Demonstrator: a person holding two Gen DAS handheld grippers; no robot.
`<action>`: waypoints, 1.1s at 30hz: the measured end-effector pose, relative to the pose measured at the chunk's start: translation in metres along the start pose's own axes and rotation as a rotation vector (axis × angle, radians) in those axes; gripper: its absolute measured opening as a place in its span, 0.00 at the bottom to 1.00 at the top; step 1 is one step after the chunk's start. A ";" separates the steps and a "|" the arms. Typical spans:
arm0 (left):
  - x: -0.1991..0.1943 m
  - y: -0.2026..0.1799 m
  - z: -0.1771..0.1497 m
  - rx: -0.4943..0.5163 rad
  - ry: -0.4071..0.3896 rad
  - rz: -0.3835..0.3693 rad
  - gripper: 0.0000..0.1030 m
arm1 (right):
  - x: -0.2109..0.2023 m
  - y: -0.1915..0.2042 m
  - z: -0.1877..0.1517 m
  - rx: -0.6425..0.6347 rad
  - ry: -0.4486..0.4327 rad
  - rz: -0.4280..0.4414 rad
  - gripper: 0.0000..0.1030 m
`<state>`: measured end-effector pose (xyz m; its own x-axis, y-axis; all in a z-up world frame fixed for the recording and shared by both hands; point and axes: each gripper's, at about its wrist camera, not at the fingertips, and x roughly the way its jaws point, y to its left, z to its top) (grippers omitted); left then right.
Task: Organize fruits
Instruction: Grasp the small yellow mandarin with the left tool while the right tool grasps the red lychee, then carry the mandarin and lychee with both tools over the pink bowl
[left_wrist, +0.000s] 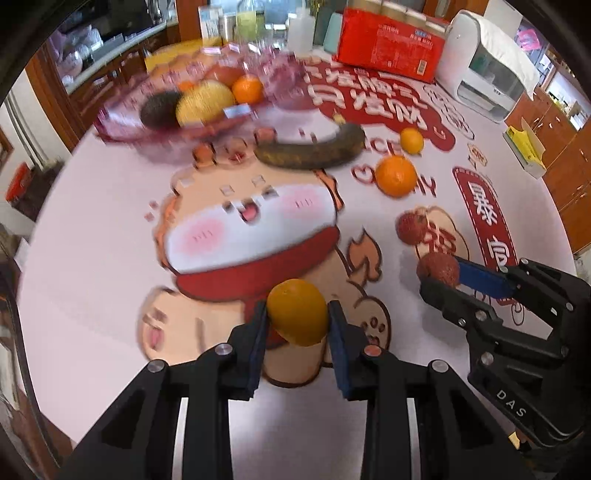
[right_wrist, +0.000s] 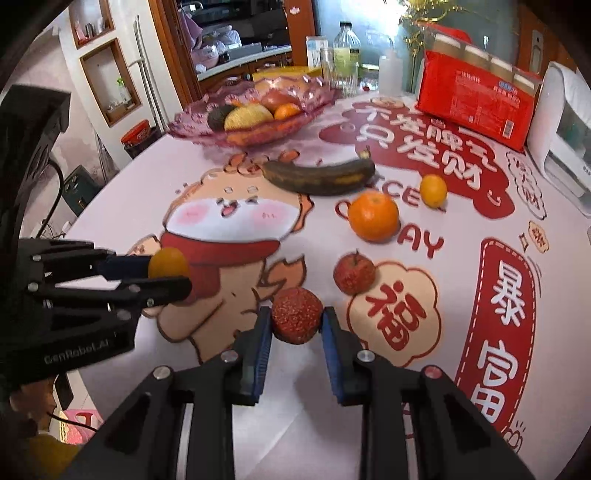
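My left gripper (left_wrist: 297, 314) is shut on a small yellow-orange fruit (left_wrist: 297, 311), lifted just above the printed tablecloth; the right wrist view shows the same gripper (right_wrist: 173, 278) and fruit (right_wrist: 167, 263) at the left. My right gripper (right_wrist: 296, 322) is shut on a rough dark-red round fruit (right_wrist: 296, 314), also seen in the left wrist view (left_wrist: 439, 268). On the cloth lie a blackened banana (right_wrist: 321, 176), an orange (right_wrist: 373, 216), a small yellow citrus (right_wrist: 433, 190) and a small red apple-like fruit (right_wrist: 354, 272). A pink glass bowl (right_wrist: 192, 123) at the far left holds several fruits.
A red package (right_wrist: 476, 99), bottles (right_wrist: 346, 55) and a white appliance (right_wrist: 563, 129) stand along the table's far edge. A yellow box (left_wrist: 526, 146) lies at the right edge. The table's left edge drops off to the floor and cabinets.
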<state>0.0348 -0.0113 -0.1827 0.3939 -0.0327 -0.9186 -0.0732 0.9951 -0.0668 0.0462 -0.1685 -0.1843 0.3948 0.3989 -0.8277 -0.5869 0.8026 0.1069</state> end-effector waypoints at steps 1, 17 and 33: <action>-0.005 0.002 0.004 0.005 -0.009 0.008 0.29 | -0.003 0.002 0.003 0.002 -0.010 0.001 0.26; -0.115 0.069 0.082 0.160 -0.150 0.113 0.29 | -0.080 0.050 0.091 -0.001 -0.230 -0.006 0.26; -0.171 0.153 0.184 0.305 -0.307 0.142 0.29 | -0.130 0.091 0.202 0.063 -0.439 -0.115 0.26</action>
<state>0.1251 0.1638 0.0358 0.6565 0.0895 -0.7490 0.1090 0.9712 0.2117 0.0846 -0.0575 0.0444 0.7251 0.4453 -0.5253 -0.4830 0.8726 0.0729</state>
